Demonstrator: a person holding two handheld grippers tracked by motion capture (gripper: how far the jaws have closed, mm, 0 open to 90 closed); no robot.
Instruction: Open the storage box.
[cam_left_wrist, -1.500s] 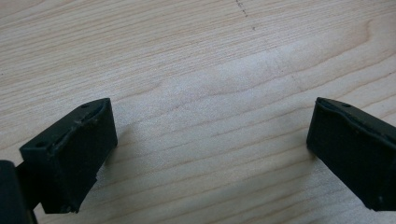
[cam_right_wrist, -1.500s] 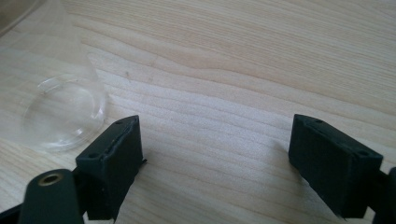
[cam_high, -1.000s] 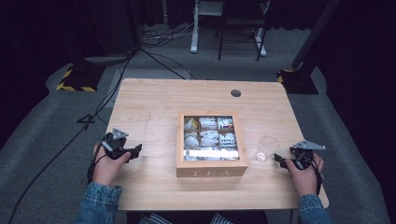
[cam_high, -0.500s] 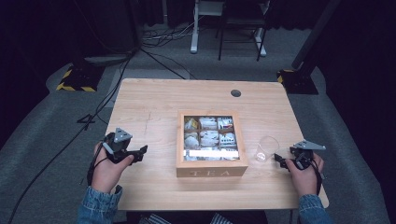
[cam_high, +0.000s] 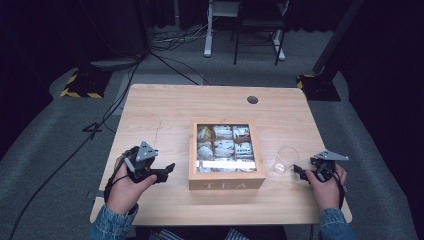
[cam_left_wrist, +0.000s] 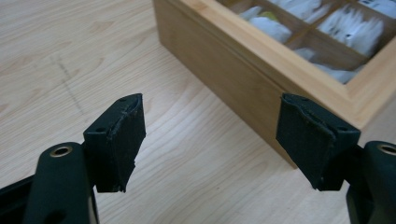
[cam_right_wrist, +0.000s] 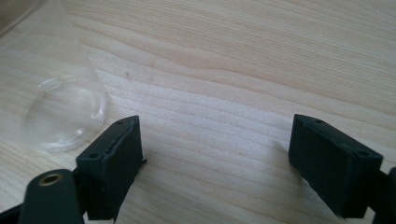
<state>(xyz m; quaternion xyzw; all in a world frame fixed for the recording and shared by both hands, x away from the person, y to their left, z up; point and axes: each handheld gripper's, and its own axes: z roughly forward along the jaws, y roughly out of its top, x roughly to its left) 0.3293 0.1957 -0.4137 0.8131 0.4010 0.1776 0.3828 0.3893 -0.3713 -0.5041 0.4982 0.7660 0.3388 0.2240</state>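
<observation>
The left gripper (cam_high: 167, 170) has edged toward the tea box (cam_high: 226, 152) at the table's (cam_high: 160, 110) front middle, jaws wide and empty, ready to steady it. The right gripper (cam_high: 299, 170), likewise spread and empty, waits beside the glass (cam_high: 285, 159) near the right edge.

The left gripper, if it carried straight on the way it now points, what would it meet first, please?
Most likely the left gripper would meet the side wall of the square wooden tea box; only bare light wooden table lies between, though depth is unclear.

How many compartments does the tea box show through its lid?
9: three rows of three in the tea box at the table's middle; glare partly hides the nearest row.
</observation>
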